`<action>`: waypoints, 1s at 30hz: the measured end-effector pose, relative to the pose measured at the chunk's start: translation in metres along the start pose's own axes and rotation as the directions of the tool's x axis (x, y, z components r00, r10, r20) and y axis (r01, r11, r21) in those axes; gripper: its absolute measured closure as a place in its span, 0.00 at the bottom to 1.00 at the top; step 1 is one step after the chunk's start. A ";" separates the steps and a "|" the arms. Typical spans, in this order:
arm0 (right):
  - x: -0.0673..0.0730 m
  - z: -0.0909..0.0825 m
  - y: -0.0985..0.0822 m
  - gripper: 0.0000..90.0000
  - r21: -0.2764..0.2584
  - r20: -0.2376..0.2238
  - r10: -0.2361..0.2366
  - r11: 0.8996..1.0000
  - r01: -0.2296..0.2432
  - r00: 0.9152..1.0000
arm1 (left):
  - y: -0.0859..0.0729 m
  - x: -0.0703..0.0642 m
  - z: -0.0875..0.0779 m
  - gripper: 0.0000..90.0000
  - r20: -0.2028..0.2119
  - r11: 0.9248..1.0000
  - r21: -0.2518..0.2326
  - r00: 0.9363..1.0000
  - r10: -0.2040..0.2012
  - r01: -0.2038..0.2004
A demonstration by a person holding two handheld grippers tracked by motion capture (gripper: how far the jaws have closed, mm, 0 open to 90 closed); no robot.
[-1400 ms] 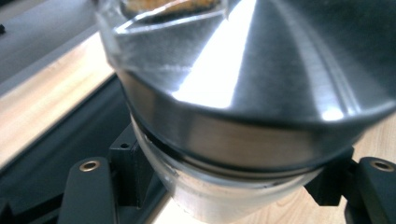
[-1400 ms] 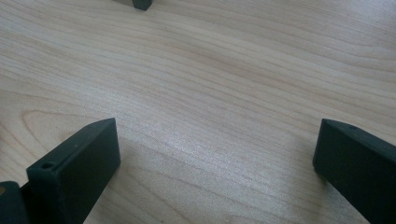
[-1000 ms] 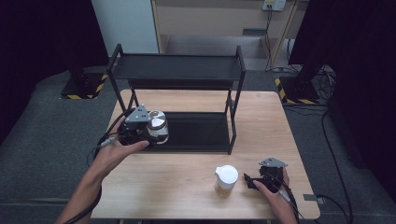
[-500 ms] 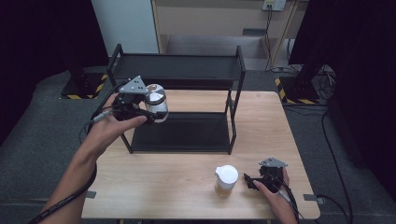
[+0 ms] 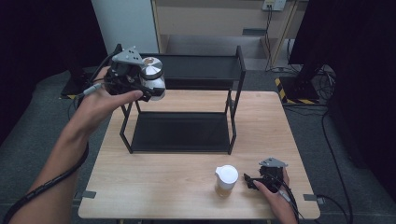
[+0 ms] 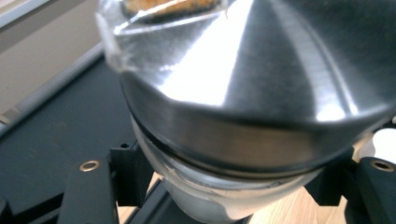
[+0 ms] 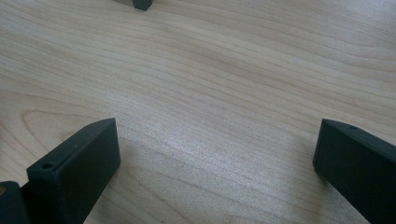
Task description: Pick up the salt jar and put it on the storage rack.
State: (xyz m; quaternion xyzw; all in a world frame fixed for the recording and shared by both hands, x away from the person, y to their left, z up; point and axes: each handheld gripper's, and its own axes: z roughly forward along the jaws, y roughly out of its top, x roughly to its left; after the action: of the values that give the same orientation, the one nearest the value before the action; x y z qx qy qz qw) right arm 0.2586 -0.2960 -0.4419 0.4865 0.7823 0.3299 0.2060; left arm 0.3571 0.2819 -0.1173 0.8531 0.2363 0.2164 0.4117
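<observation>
The left gripper [image 5: 148, 88], clamped on the jar [image 5: 153, 77], lifts it toward the rack's [image 5: 236, 70] top shelf; next it must set the jar down there. The right gripper [image 5: 254, 182] rests with jaws apart at the table's [image 5: 154, 186] near right corner.

No words, labels, brand marks or numbers can be read anywhere in these pictures. The only sign-like marks are the yellow-and-black warning stripes [image 5: 293, 91] on the floor just beyond the far right corner of the table [image 5: 187, 186], and they carry no writing.
</observation>
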 end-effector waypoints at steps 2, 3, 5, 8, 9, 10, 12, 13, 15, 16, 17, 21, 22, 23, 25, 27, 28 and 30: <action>0.000 0.000 0.000 0.02 0.000 0.000 0.000 1.000 0.000 1.000 | 0.007 0.003 0.000 0.33 -0.004 1.000 0.004 1.000 -0.003 0.003; 0.000 0.000 0.000 0.02 0.000 0.000 0.000 1.000 0.000 1.000 | 0.010 0.005 0.000 0.33 -0.007 1.000 0.004 1.000 -0.005 0.005; 0.000 0.000 0.000 0.02 0.000 0.000 0.000 1.000 0.000 1.000 | 0.013 0.007 0.000 0.33 -0.006 1.000 0.004 1.000 -0.004 0.004; 0.000 0.000 0.000 0.02 0.000 0.000 0.000 1.000 0.000 1.000 | 0.020 0.015 0.003 0.33 0.000 1.000 -0.007 1.000 -0.015 0.015; 0.000 0.000 0.000 0.02 0.001 -0.001 -0.002 1.000 0.002 1.000 | 0.022 0.017 0.004 0.33 0.002 1.000 -0.011 1.000 -0.021 0.021; 0.000 0.000 0.000 0.02 0.000 -0.001 0.000 1.000 0.000 1.000 | 0.024 0.022 0.007 0.33 0.007 0.999 -0.019 1.000 -0.030 0.030; 0.000 0.000 0.000 0.02 0.000 -0.001 -0.001 1.000 0.001 1.000 | 0.025 0.023 0.008 0.33 0.005 0.999 -0.020 1.000 -0.030 0.030; 0.000 0.000 0.000 0.02 0.000 -0.001 -0.001 1.000 0.001 1.000 | 0.028 0.026 0.012 0.33 -0.002 0.999 -0.017 0.999 -0.033 0.033; -0.001 0.000 0.000 0.02 0.000 -0.002 -0.001 1.000 0.001 1.000 | 0.030 0.027 0.015 0.33 -0.007 0.999 -0.013 0.999 -0.036 0.036; -0.001 0.000 0.000 0.02 0.000 -0.002 -0.002 1.000 0.002 1.000 | 0.031 0.029 0.017 0.33 -0.008 0.999 -0.011 0.999 -0.040 0.040; -0.001 0.000 0.000 0.02 0.000 -0.003 -0.002 1.000 0.002 1.000 | 0.032 0.032 0.022 0.33 -0.008 0.999 -0.007 0.999 -0.044 0.044; -0.001 0.000 0.000 0.02 0.000 -0.004 -0.004 1.000 0.004 1.000 | 0.033 0.037 0.028 0.33 -0.006 0.999 -0.007 0.999 -0.053 0.053; -0.001 0.000 0.000 0.02 0.000 -0.004 -0.004 1.000 0.004 1.000 | 0.035 0.040 0.034 0.33 -0.008 0.999 0.005 0.999 -0.049 0.049; -0.001 0.000 0.000 0.02 0.000 -0.004 -0.004 1.000 0.004 1.000 | 0.035 0.040 0.034 0.33 -0.008 0.999 0.005 0.999 -0.049 0.049; -0.001 0.000 0.000 0.02 0.000 -0.004 -0.004 1.000 0.004 1.000 | 0.035 0.046 0.040 0.33 -0.006 0.999 0.005 0.999 -0.054 0.054; -0.001 0.000 0.000 0.02 0.000 -0.004 -0.005 1.000 0.005 1.000 | 0.034 0.049 0.042 0.33 -0.007 0.998 0.001 0.998 -0.065 0.065; -0.001 0.000 0.000 0.02 0.000 -0.004 -0.004 1.000 0.004 1.000 | 0.033 0.051 0.044 0.33 -0.009 0.998 0.000 0.998 -0.068 0.069; -0.001 0.000 0.000 0.02 0.000 -0.004 -0.004 1.000 0.004 1.000 | 0.033 0.054 0.047 0.33 -0.015 0.997 0.001 0.997 -0.076 0.076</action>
State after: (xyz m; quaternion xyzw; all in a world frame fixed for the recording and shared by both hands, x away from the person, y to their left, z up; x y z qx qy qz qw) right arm 0.2592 -0.2970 -0.4420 0.4841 0.7838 0.3304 0.2052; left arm 0.4339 0.2672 -0.1084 0.8421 0.2718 0.2067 0.4173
